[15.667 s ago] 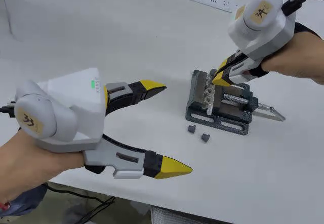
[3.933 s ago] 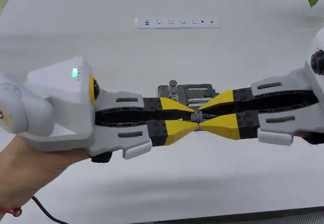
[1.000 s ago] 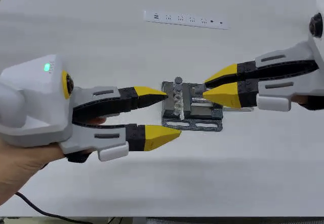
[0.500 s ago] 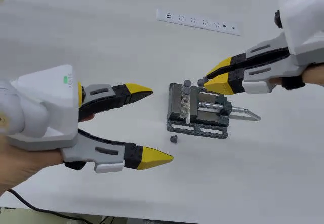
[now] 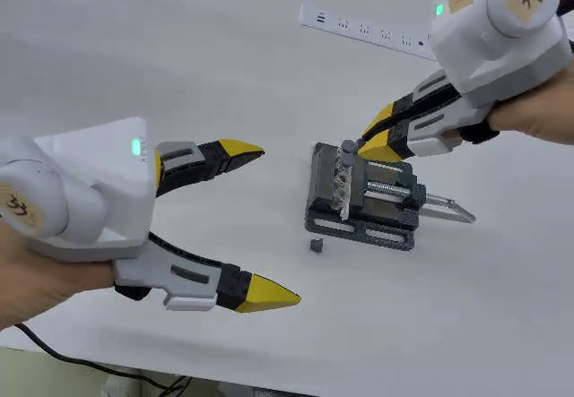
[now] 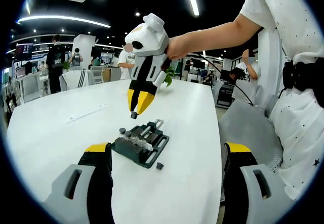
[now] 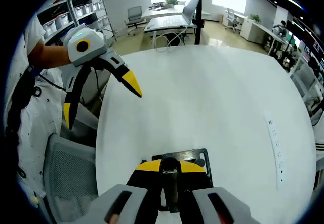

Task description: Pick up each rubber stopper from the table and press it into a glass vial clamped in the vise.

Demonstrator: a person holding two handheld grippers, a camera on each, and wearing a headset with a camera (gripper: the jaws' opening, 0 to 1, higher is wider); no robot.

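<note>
The right gripper (image 5: 360, 148), closed on a stopper (image 7: 169, 173), should press it straight down into a vial (image 5: 342, 184); the left gripper (image 5: 276, 225) hangs open.

In the head view the vials (image 5: 343, 182) are too small to be counted, and the power strip (image 5: 368, 28) is hidden at 1 o'clock behind the right claw (image 5: 360, 149). In the right gripper view the vise (image 7: 188, 154) is largely covered by that claw and its pinched rubber stopper (image 7: 169, 173).

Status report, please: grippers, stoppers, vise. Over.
Left gripper open, clear of vise. Right gripper shut on stopper, above vise. One loose stopper on table beside vise.
</note>
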